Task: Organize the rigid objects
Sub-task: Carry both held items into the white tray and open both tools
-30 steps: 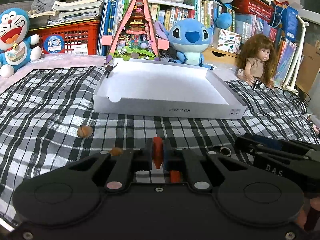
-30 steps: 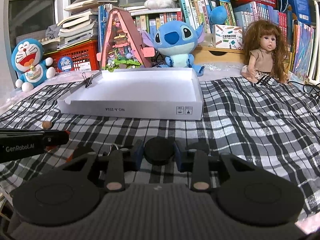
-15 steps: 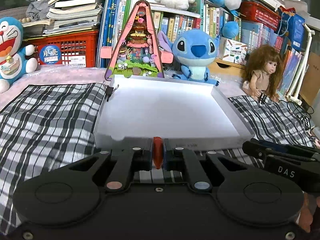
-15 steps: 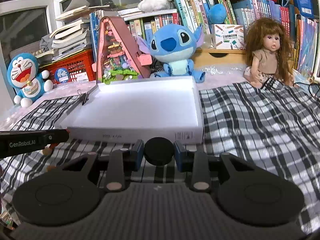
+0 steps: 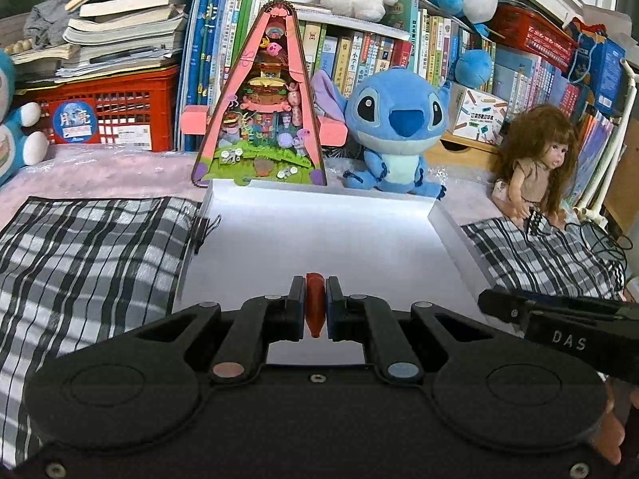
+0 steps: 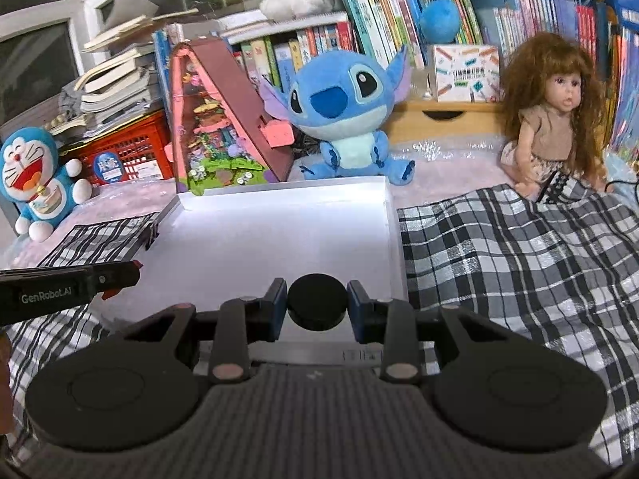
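Bookshelves crammed with colourful books (image 5: 359, 52) and soft toys fill the wall ahead of you, and below them a black-and-white checked cloth (image 6: 519, 263) covers the bed-like surface you are working over. On that cloth sits the wide, shallow white cardboard box lid (image 5: 451, 231), open side up, its floor bare as far as both views show. Behind its far wall stand a pink triangular toy house (image 5: 263, 111) and a blue plush Stitch (image 5: 395, 127); a long-haired doll (image 6: 555, 119) sits off to your right, and a Doraemon plush (image 6: 36, 175) with a red plastic crate (image 5: 116, 115) to your left.

Your left gripper (image 5: 315, 307) is clenched on a small red-orange pointed plastic piece (image 5: 314, 303), held upright above the near part of the tray. Your right gripper (image 6: 317, 307) is clamped on a black round puck-like disc (image 6: 317, 305), hanging just over the tray's near edge, towards its right corner.

Both pieces look light and stiff, so they should neither sag nor crush. The disc's smooth curved rim gives your pads little to bite on; a grip across its full width, as you have it, seems safest. The red piece is thin and tapered, so hold it at its widest part or it may pivot. Judging by the bare tray, both are yet to be set down; lower them close to the floor before you let go, since hard pieces may bounce or roll on card.
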Motion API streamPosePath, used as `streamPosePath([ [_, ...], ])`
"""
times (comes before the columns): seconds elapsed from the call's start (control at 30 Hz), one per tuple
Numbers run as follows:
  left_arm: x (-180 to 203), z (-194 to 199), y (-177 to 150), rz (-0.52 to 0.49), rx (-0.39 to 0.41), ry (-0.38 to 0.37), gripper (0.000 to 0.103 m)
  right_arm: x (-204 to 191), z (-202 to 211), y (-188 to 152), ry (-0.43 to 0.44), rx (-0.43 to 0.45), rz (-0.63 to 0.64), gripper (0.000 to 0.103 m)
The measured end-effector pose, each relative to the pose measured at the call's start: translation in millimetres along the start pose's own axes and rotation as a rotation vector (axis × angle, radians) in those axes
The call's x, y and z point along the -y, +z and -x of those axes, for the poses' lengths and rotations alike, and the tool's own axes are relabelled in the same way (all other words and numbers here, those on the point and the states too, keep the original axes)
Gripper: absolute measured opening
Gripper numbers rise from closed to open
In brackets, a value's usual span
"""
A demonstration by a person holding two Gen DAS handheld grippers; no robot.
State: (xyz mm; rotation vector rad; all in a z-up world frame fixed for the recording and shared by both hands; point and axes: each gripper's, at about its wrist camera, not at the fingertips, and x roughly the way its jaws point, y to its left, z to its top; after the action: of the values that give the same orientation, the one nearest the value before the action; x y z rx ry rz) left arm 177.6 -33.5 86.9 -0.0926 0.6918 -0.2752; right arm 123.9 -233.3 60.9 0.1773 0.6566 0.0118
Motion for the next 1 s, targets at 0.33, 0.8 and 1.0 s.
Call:
streamPosePath([
  [0.33, -8, -50, 19, 0.034, -0.092, 0.016, 0.009, 4, -50, 27, 0.033, -0.154, -0.069, 0.037],
  [0.8, -9, -83, 10, 0.051, -0.152, 0.04, 0.009, -10, -83, 26, 0.006, -0.223, -0.023, 0.038],
  [1.0, -8, -88, 6, 0.037, -0.156, 0.05, 0.009, -12, -88, 22, -0.012, -0.231, 0.001, 0.038],
])
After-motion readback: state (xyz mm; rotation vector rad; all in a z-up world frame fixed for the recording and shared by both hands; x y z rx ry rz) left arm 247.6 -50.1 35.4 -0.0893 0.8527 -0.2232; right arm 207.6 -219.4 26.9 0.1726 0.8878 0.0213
